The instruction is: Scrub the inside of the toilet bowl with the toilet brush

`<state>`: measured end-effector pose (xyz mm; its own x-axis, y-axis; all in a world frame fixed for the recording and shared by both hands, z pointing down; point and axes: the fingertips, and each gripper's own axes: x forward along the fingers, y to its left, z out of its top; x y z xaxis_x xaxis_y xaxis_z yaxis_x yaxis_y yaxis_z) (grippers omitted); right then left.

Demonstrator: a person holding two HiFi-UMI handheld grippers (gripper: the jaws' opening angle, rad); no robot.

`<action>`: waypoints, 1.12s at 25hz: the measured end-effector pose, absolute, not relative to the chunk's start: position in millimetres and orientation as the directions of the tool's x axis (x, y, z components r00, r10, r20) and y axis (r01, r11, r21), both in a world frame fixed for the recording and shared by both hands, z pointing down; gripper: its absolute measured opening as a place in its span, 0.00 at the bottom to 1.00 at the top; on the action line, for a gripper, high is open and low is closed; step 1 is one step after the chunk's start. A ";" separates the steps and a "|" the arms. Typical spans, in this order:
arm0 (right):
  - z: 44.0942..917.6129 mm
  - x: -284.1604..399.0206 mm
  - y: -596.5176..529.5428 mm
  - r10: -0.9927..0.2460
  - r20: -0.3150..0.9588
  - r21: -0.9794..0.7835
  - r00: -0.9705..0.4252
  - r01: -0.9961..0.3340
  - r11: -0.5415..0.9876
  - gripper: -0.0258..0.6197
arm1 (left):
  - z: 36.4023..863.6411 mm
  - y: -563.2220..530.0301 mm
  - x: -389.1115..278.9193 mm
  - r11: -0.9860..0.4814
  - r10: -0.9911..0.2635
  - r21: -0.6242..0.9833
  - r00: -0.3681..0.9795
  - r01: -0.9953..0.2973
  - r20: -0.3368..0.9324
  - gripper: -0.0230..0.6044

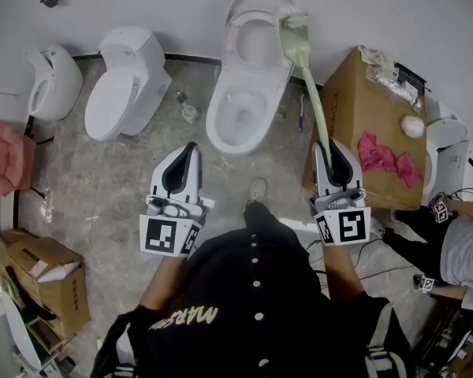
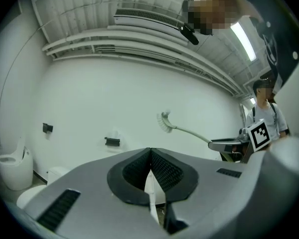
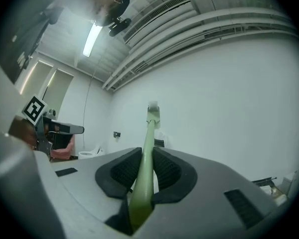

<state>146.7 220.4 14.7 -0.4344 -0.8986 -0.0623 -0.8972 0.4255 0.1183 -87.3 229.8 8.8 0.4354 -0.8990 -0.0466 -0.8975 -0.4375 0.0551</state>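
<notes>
I take the open toilet (image 1: 248, 105) in the middle of the head view as my mark. My right gripper (image 1: 332, 150) sits to the right of it and nearer me. In the right gripper view its fingers (image 3: 120, 171) are clamped on the pale green handle of the toilet brush (image 1: 307, 69), which runs out between them toward the white wall (image 3: 229, 93). In the head view the handle slants up past the right side of the open toilet. The bristle head lies over the upper right edge of the raised lid (image 1: 248, 6), on the wall side, above the bowl (image 1: 238, 115) rather than down in it. The bowl shows white and uncovered below. My left gripper (image 1: 189, 150) hangs just left of the open toilet's front, nearer me, over the grey floor (image 1: 110, 179). In the left gripper view its fingers (image 2: 167, 171) are pressed together at the tips with nothing held between them. Past them I can see the brush head in the air in front of the wall, with the right gripper at the far end of the handle. Left of the open toilet stands a closed toilet (image 1: 130, 81), well apart from both grippers. Right of the open toilet, just beyond the brush handle, is a cardboard box (image 1: 355, 101) with a pink cloth (image 1: 388, 156) lying on top.
</notes>
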 end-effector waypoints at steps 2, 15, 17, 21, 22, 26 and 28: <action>12.3 149.7 199.7 -0.894 -0.061 0.119 -0.443 -0.893 0.434 0.18 | 6.2 209.2 -83.2 -0.429 -0.903 0.046 0.427 -0.902 -0.042 0.08; 6.7 173.5 72.8 -0.858 -0.061 0.131 -0.511 -0.856 0.501 0.18 | 1.1 97.7 -58.3 -0.360 -0.932 0.061 0.358 -0.931 -0.050 0.08; 7.4 178.0 57.4 -0.854 -0.062 0.128 -0.517 -0.852 0.507 0.18 | 0.4 84.2 -53.2 -0.354 -0.935 0.072 0.351 -0.932 -0.057 0.08; 12.1 185.2 32.9 -0.844 -0.053 0.124 -0.533 -0.842 0.524 0.18 | 2.8 62.4 -44.3 -0.338 -0.941 0.059 0.336 -0.939 -0.043 0.08; 13.7 186.8 27.4 -0.843 -0.051 0.121 -0.536 -0.841 0.528 0.18 | 3.1 57.9 -42.8 -0.333 -0.943 0.061 0.331 -0.941 -0.039 0.08; 22.6 188.9 8.0 -0.840 -0.033 0.107 -0.541 -0.838 0.536 0.18 | 9.3 44.2 -42.3 -0.314 -0.949 0.066 0.314 -0.947 -0.016 0.08; 30.4 187.0 2.1 -0.838 -0.013 0.100 -0.545 -0.835 0.541 0.18 | 13.5 42.0 -43.5 -0.316 -0.949 0.077 0.316 -0.946 -0.013 0.08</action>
<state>187.0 2.1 30.4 -0.5450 -0.8383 -0.0132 -0.8349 0.5412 0.1004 -43.5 42.0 13.5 0.3162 -0.9486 -0.0125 -0.9455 -0.3162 0.0772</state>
